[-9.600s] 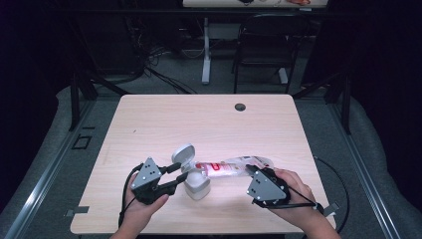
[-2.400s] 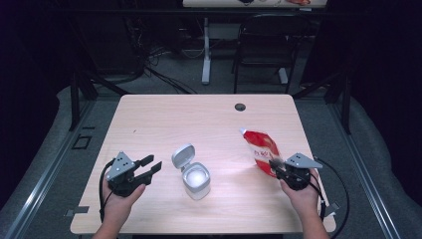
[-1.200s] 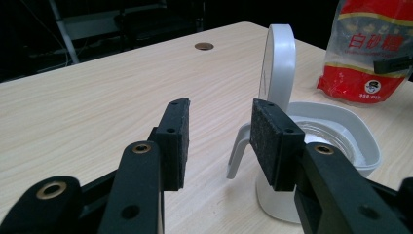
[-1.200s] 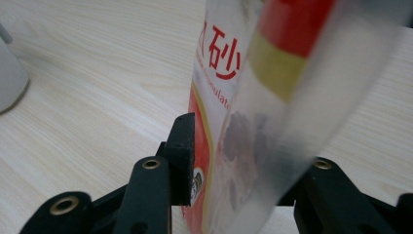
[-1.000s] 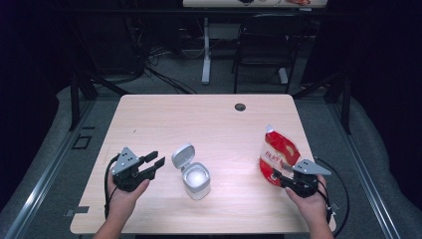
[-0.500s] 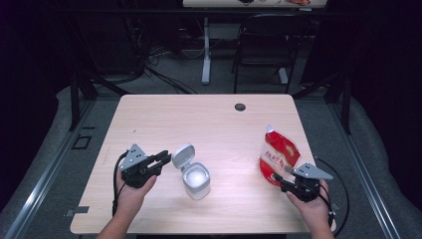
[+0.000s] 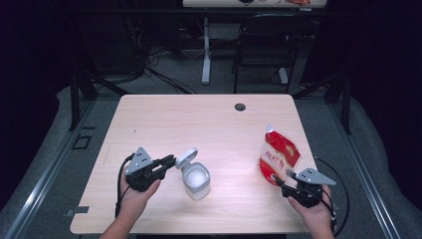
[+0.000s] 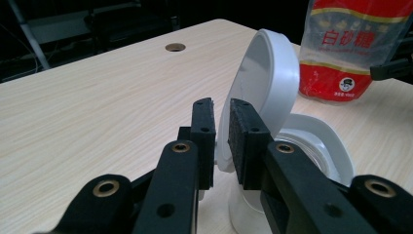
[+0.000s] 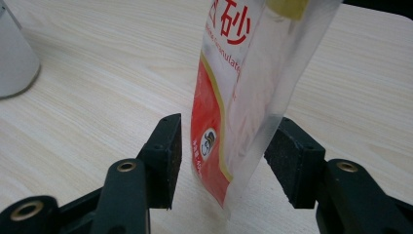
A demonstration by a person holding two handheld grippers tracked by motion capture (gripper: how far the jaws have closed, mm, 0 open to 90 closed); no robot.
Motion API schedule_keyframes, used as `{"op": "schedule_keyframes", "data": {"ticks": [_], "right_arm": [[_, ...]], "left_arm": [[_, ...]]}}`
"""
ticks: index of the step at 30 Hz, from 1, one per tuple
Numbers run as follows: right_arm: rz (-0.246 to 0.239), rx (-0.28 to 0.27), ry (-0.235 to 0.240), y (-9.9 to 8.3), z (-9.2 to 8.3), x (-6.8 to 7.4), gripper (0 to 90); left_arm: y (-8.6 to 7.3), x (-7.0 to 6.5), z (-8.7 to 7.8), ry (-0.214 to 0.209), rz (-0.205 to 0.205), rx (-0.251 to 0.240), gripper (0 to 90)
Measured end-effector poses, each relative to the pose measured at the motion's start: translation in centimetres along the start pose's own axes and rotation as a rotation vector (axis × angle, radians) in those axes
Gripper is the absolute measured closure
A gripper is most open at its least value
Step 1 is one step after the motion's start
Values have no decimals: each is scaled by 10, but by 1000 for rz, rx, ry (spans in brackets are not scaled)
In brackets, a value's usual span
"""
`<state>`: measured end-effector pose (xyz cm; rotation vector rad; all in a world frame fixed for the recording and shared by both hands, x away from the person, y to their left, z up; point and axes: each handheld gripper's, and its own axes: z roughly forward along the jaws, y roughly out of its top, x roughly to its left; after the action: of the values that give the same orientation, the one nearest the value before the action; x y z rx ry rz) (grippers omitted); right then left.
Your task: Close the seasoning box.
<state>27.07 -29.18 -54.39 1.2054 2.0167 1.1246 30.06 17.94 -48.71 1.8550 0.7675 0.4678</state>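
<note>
A white container (image 7: 196, 180) stands near the table's front, its hinged lid (image 7: 186, 157) tipped up. My left gripper (image 7: 171, 159) reaches in from the left. In the left gripper view its jaws (image 8: 221, 109) have just been closing, and the pads now pinch the lower rim of the lid (image 8: 268, 73) above the container (image 8: 311, 141). A red and white sugar bag (image 7: 278, 154) stands upright at the right. My right gripper (image 7: 281, 179) sits at its base. Its jaws (image 9: 224, 146) have been opening and now flank the bag (image 9: 243, 73) with a gap on each side.
The pale wood table (image 7: 199, 119) has a dark cable hole (image 7: 240, 106) near its far edge. A chair and desk legs stand on the floor beyond. The container (image 9: 14, 53) shows at the far left of the right gripper view.
The bag, once tipped over the container, now stands alone at the right with the right jaws spread off it. The left gripper has slid right and closed on the lid.
</note>
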Motion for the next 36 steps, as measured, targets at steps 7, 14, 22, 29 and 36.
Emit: {"op": "schedule_keyframes", "data": {"ticks": [7,14,22,29,36], "right_arm": [[-1,0,3,0,-1,3,482],[-5,-4,2,-4,-10,3,477],[5,-1,2,-5,-9,3,453],[8,2,7,-5,-7,3,452],[9,16,14,-7,-2,4,449]], "left_arm": [[-3,-10,3,-29,27,24,797],[-7,-6,3,-10,26,37,787],[-17,15,1,35,-11,57,775],[-29,33,0,75,-69,81,764],[-37,41,5,101,-90,112,732]]}}
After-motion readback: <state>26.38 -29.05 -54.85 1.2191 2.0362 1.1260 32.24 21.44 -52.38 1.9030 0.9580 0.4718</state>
